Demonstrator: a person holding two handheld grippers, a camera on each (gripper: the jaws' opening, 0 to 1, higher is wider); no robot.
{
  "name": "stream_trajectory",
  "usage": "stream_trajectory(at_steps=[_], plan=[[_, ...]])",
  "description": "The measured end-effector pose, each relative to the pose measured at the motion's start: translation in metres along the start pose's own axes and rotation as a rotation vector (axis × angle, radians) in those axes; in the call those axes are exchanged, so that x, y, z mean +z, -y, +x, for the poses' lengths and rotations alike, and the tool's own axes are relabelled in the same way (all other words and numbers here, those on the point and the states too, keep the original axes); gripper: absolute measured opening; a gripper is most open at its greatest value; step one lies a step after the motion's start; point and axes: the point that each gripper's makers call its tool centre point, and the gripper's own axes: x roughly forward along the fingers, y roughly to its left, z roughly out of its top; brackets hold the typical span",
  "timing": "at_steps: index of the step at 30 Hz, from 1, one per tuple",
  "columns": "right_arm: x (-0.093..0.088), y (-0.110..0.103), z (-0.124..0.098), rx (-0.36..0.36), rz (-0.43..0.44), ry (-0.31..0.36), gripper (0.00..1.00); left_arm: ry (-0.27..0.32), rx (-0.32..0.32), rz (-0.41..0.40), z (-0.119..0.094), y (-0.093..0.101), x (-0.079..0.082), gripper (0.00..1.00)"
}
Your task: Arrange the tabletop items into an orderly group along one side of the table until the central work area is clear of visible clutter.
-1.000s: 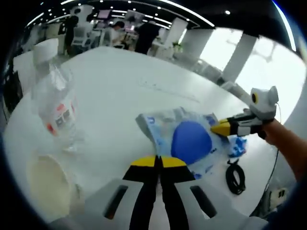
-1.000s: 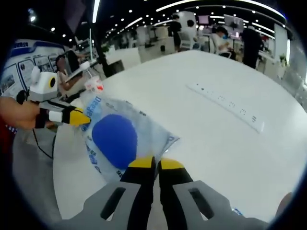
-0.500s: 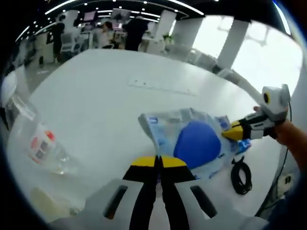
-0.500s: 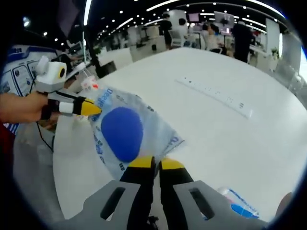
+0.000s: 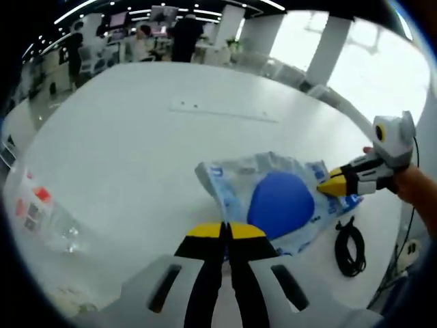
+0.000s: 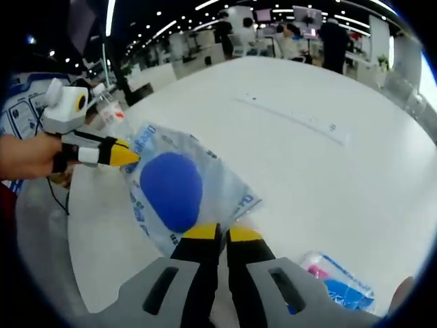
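Observation:
A clear plastic bag (image 5: 273, 198) printed in blue, with a round blue item inside, is stretched between both grippers over the white table (image 5: 136, 137). In the left gripper view my left gripper (image 5: 225, 231) is shut on the bag's near edge, and my right gripper (image 5: 333, 184) comes in from the right, shut on the far edge. From the right gripper view, the same bag (image 6: 174, 188) runs from my right gripper (image 6: 222, 234), shut on its near corner, to my left gripper (image 6: 128, 156) at the left, held by a person's hand.
A clear water bottle (image 5: 41, 212) with a red label stands at the left; the bottle (image 6: 109, 113) shows behind the left gripper. A black cable coil (image 5: 349, 239) lies by the table edge. A white power strip (image 6: 293, 117) crosses the far table. A blue and pink packet (image 6: 338, 281) lies near right.
Both cameras shifted: the bottle slid to the left view's edge and the blue and pink packet came further into the right view. The bag stays gripped at both ends.

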Motion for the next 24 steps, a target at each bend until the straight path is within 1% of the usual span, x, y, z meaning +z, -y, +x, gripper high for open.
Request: stream_trajectory(at_steps=[6,11,17,24], plan=[[-0.009,0.004,0.005,-0.005,0.017,-0.023,0.04,-0.015,-0.002,-0.008,0.006,0.002,-0.006,0.00],[-0.014,0.006,0.008,0.001,0.031,-0.035,0.04,-0.027,0.003,-0.007,0.012,-0.001,-0.009,0.00],[-0.017,0.010,0.009,0.003,0.058,-0.033,0.04,-0.035,0.008,0.000,0.017,-0.002,-0.014,0.00],[-0.018,0.008,0.009,0.003,0.081,-0.035,0.04,-0.044,0.022,0.020,0.021,-0.008,-0.017,0.05]])
